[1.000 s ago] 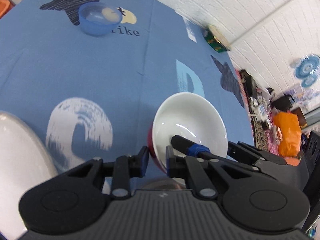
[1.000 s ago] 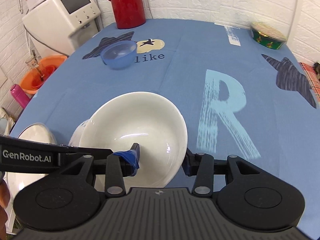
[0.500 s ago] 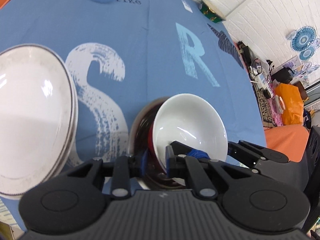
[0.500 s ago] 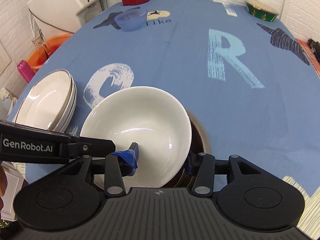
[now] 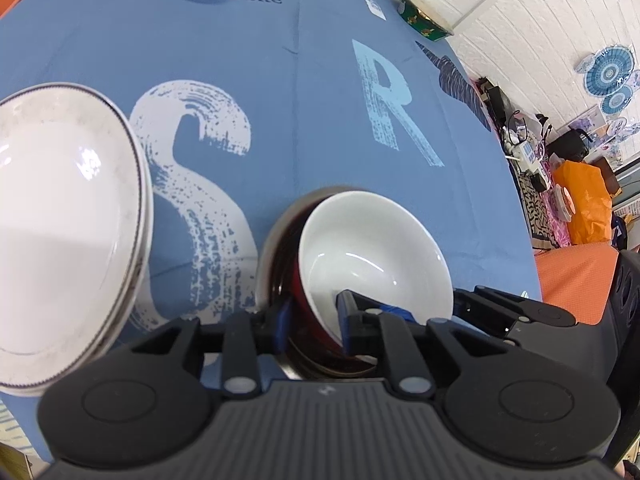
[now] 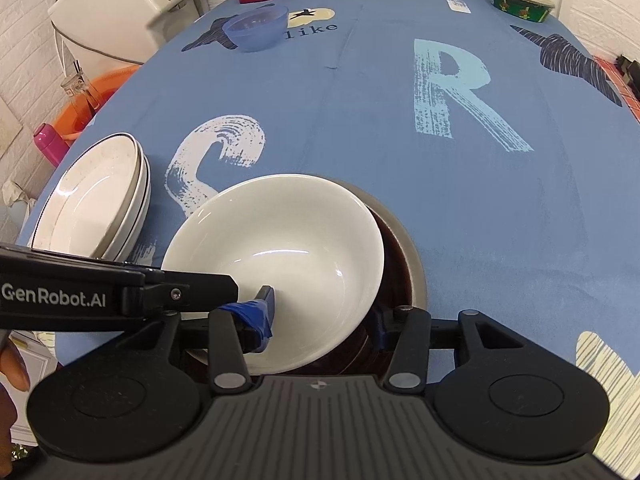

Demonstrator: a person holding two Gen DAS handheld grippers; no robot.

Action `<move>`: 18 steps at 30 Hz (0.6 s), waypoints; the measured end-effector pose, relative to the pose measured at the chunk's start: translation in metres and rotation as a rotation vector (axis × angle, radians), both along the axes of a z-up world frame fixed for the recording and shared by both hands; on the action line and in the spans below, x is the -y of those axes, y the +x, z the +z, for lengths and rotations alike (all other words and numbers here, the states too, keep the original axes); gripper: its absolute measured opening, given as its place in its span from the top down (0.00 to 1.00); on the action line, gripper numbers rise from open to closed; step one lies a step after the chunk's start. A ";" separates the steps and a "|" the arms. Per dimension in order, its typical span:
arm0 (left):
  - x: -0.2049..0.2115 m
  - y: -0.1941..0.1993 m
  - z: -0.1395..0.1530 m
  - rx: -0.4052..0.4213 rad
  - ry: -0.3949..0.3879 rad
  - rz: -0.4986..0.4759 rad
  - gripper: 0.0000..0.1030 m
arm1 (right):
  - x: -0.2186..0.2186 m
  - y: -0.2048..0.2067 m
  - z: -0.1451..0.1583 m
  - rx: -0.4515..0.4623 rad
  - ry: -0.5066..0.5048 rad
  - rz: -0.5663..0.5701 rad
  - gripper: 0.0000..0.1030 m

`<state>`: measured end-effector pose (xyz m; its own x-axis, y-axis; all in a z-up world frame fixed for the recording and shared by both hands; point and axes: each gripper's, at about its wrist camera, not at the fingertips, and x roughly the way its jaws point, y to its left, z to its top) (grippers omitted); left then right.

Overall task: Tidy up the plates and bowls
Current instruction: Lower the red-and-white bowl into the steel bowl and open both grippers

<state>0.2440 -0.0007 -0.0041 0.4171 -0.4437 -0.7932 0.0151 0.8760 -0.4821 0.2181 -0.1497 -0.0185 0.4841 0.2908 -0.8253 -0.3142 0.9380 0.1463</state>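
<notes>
The white bowl (image 6: 280, 264) sits low in the centre of both views, tilted, its red outside (image 5: 306, 300) showing in the left wrist view. It is partly inside a wider dark bowl (image 6: 404, 256) that rests on the blue cloth (image 6: 360, 120).

The left gripper (image 5: 312, 316) is clamped on the white bowl's near wall, one finger outside against the red, the other inside on the white. The right gripper (image 6: 324, 312) grips the opposite wall the same way, one blue-taped finger (image 6: 260, 312) inside, the other outside down by the dark bowl.

A stack of white plates (image 5: 68, 216) lies at the left of the frame, near the bowls but apart from them. A small blue bowl (image 6: 258, 26) stands far up the cloth, and a green tin (image 6: 520, 0) is at the upper right.

By its look the white bowl is glazed ceramic: stiff, fairly heavy, slick and liable to chip. The rim wall is the sensible hold, a finger each side, since the glaze gives little friction and a tilted bowl could slide out of a loose pinch. With both grippers on opposite walls the weight is shared. It should probably go down level into the dark bowl, gently, as ceramic against ceramic can crack or jolt
</notes>
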 end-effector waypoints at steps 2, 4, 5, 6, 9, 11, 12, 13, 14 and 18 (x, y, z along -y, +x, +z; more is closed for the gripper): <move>0.000 -0.002 0.002 0.001 0.003 -0.002 0.85 | 0.000 -0.001 0.000 -0.003 -0.006 -0.005 0.69; 0.000 -0.003 0.005 0.010 -0.007 -0.004 0.61 | -0.001 -0.003 0.000 -0.008 -0.017 0.000 0.68; 0.000 -0.005 0.008 0.030 -0.009 0.000 0.46 | -0.002 -0.004 0.001 -0.007 -0.023 0.006 0.68; 0.000 -0.006 0.011 0.046 -0.029 -0.013 0.35 | -0.003 -0.005 0.002 -0.012 -0.024 0.009 0.67; 0.006 -0.012 0.022 0.081 -0.003 -0.012 0.28 | -0.006 -0.007 0.007 0.003 -0.058 0.015 0.66; 0.008 -0.015 0.026 0.109 0.011 -0.020 0.28 | -0.005 -0.008 0.011 0.018 -0.063 0.016 0.66; 0.008 -0.015 0.027 0.114 0.007 -0.022 0.28 | -0.004 -0.007 0.013 0.021 -0.062 0.011 0.66; 0.007 -0.015 0.029 0.114 0.001 -0.022 0.28 | -0.002 -0.007 0.015 0.025 -0.061 0.007 0.65; 0.005 -0.016 0.030 0.116 -0.006 -0.023 0.28 | -0.001 -0.007 0.017 0.035 -0.064 0.003 0.65; 0.000 -0.020 0.037 0.142 -0.031 -0.034 0.28 | 0.004 -0.009 0.023 0.058 -0.065 -0.009 0.65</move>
